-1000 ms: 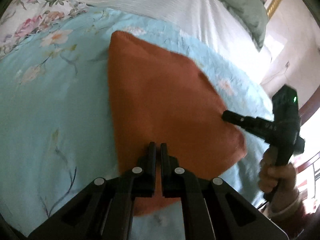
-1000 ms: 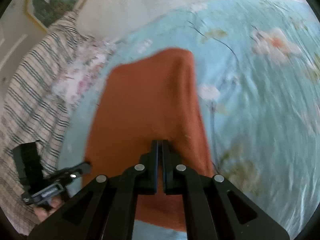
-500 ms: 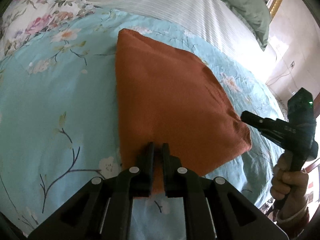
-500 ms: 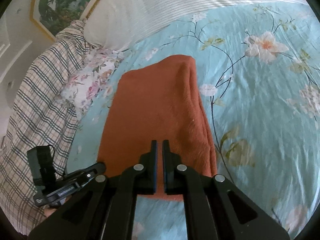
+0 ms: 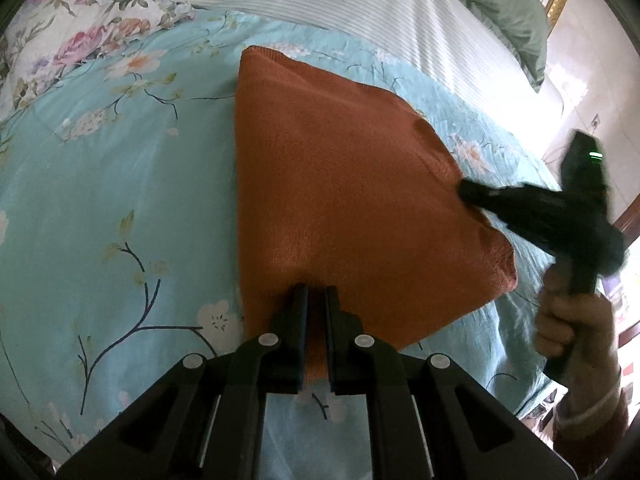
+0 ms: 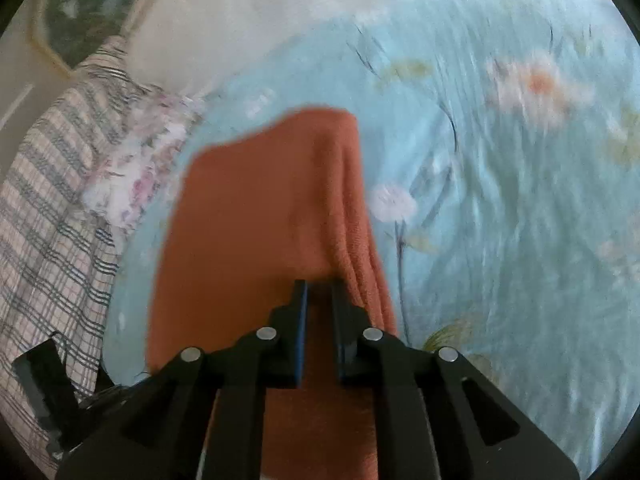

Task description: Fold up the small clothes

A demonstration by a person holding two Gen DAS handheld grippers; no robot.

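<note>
Both grippers (left gripper [image 5: 317, 300], right gripper [image 6: 319, 294]) pinch the orange cloth [image 5: 340, 200] with nearly closed fingers; next, I think, lift and fold it over.

I am working in a bedroom in someone's home. Nearly all I see is a made bed [image 5: 100, 184], covered with a light blue bedspread [image 6: 520, 208] printed with flowers and thin branches. Toward the far side lie a white striped sheet [image 5: 360, 4], a rose-patterned pillow [image 5: 80, 28] and a green pillow [image 5: 504, 4], and from the right wrist a plaid blanket [image 6: 44, 208] hangs along the edge. A gold-framed landscape painting [image 6: 84, 12] hangs on the pale wall behind the bed, and a wall socket [image 5: 596, 121] shows beyond the mattress.
</note>
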